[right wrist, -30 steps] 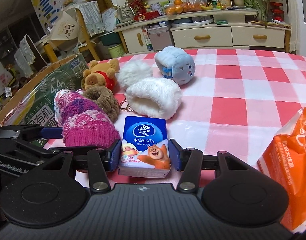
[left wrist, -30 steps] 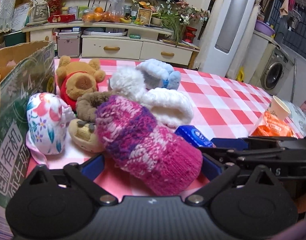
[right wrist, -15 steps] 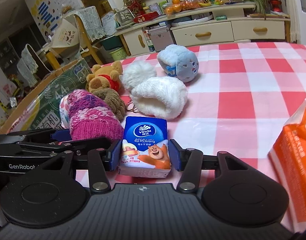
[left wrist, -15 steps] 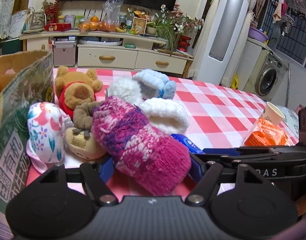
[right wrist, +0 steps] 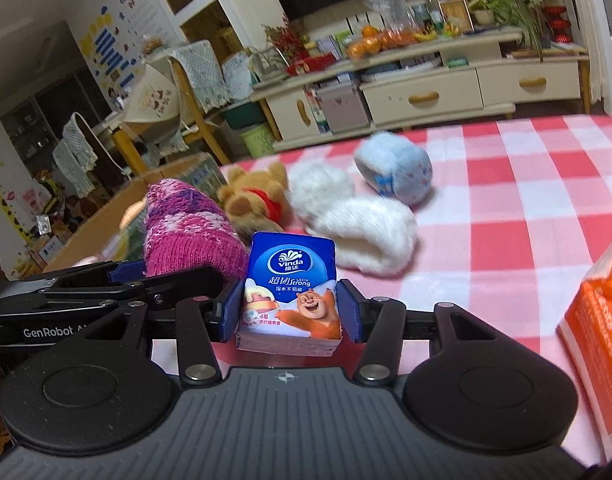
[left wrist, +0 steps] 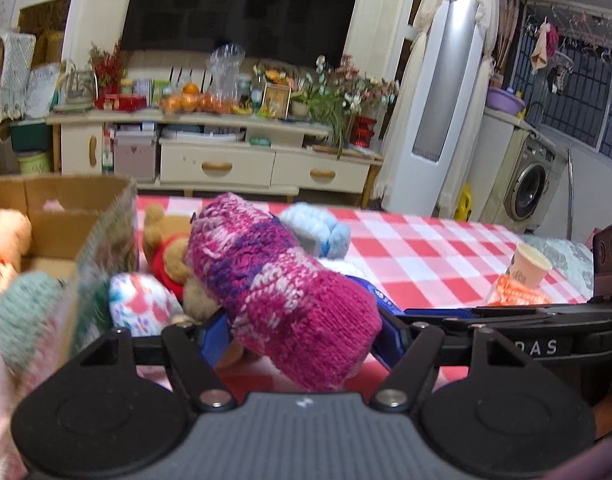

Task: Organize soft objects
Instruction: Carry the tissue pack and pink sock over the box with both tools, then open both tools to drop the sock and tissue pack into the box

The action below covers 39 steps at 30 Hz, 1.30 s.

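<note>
Left claw (left wrist: 303, 334) clamps the hat (left wrist: 279, 280), raised just right of the box (left wrist: 57, 216); right claw (right wrist: 290, 310) clamps the tissues (right wrist: 291, 292). The hat's free end may snag the box wall.

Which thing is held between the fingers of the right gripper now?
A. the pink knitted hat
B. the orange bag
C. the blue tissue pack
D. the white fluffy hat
C: the right gripper is shut on the blue tissue pack, its blue pads pressing both sides.
</note>
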### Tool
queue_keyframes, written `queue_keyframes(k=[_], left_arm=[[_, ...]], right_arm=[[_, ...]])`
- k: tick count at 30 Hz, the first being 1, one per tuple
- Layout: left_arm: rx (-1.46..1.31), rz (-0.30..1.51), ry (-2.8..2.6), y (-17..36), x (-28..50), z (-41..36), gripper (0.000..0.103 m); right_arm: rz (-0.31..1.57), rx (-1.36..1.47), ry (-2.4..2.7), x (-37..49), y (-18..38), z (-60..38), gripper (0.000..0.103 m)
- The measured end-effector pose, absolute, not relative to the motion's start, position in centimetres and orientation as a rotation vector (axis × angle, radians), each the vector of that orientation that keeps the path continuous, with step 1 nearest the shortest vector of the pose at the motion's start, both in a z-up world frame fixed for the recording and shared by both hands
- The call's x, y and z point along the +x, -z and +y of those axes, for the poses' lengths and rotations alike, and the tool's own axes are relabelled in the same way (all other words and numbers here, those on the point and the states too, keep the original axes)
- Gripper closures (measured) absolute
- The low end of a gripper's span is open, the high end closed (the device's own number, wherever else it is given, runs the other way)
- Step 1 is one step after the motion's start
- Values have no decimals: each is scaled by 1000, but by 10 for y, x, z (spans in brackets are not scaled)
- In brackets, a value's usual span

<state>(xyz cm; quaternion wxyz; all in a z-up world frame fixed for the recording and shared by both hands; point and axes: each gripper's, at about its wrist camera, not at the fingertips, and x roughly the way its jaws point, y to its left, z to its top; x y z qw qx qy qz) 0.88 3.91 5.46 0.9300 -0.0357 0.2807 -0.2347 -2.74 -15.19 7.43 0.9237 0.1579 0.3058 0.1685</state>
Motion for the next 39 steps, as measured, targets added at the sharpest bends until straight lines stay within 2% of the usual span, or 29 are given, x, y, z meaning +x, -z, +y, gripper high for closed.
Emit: queue_keyframes(k=[19, 39], left_arm=[[-152, 423, 429, -107, -7, 112, 31], [-298, 520, 218, -88, 34, 212, 31]], right_arm=[[467, 247, -405, -8, -135, -80, 39], [562, 231, -503, 70, -111, 6, 39]])
